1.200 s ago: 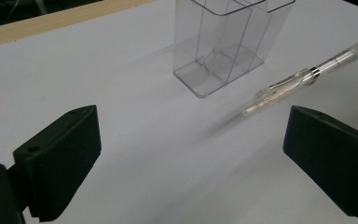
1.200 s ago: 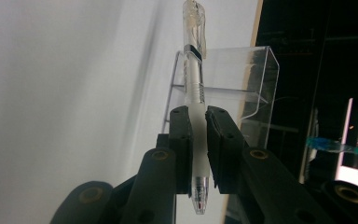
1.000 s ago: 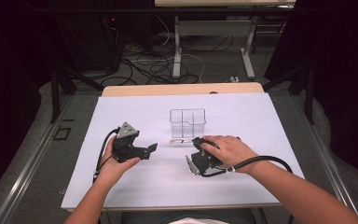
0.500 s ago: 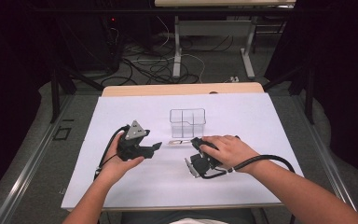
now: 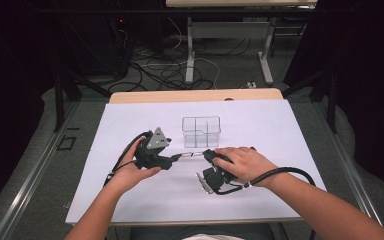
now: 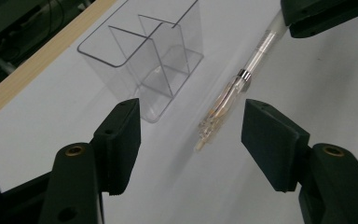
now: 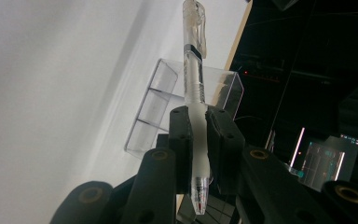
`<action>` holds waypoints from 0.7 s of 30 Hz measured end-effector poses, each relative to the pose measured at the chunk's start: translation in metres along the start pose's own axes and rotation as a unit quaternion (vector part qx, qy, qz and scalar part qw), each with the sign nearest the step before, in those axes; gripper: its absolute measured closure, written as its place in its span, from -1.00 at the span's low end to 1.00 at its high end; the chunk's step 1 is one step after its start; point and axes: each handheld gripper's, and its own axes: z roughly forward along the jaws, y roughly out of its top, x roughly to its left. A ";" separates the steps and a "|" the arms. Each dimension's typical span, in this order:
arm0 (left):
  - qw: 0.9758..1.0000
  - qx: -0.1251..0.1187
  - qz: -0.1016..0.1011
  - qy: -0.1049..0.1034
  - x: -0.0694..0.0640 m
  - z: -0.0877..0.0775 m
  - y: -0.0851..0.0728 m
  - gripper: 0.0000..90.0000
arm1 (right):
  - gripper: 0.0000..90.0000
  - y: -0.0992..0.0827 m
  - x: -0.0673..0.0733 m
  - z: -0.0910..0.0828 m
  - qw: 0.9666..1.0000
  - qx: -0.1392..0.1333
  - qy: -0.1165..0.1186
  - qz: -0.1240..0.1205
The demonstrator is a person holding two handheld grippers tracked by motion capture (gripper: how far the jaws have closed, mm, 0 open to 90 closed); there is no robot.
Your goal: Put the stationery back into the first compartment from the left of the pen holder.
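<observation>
Pen (image 7: 194, 88) clamped in right gripper (image 7: 199, 144); left gripper (image 6: 191, 126), spread wide, straddles its clip end.

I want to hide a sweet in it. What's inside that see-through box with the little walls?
Nothing that I can see: the clear divided organizer looks empty, and the white table shows through it. The pen crosses part of it in the right gripper view.

White worktop (image 5: 280, 125), wood strip along far edge. Clear divided box (image 5: 201, 131) near ctr, upright. L gripper (image 5: 176, 159) just in front of box, toward near-left, grey plate on top, held by L hand (image 5: 130, 172). R gripper (image 5: 206, 154) under R hand (image 5: 245, 164), holding clear pen (image 5: 192, 155) whose free end reaches L gripper's tips. L fingers' state: can't tell.
</observation>
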 end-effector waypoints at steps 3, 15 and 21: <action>1.000 0.012 0.009 -0.006 -0.003 0.004 0.003 -0.14 | 0.78 0.001 0.001 0.000 1.000 -0.004 0.001 -0.004; 0.998 0.034 0.053 -0.020 -0.015 0.016 0.009 0.02 | 0.78 0.006 0.002 -0.002 1.000 -0.012 0.000 -0.012; 0.996 0.047 0.068 -0.026 -0.020 0.024 0.008 0.10 | 0.78 0.009 0.004 -0.001 1.000 -0.015 0.000 -0.013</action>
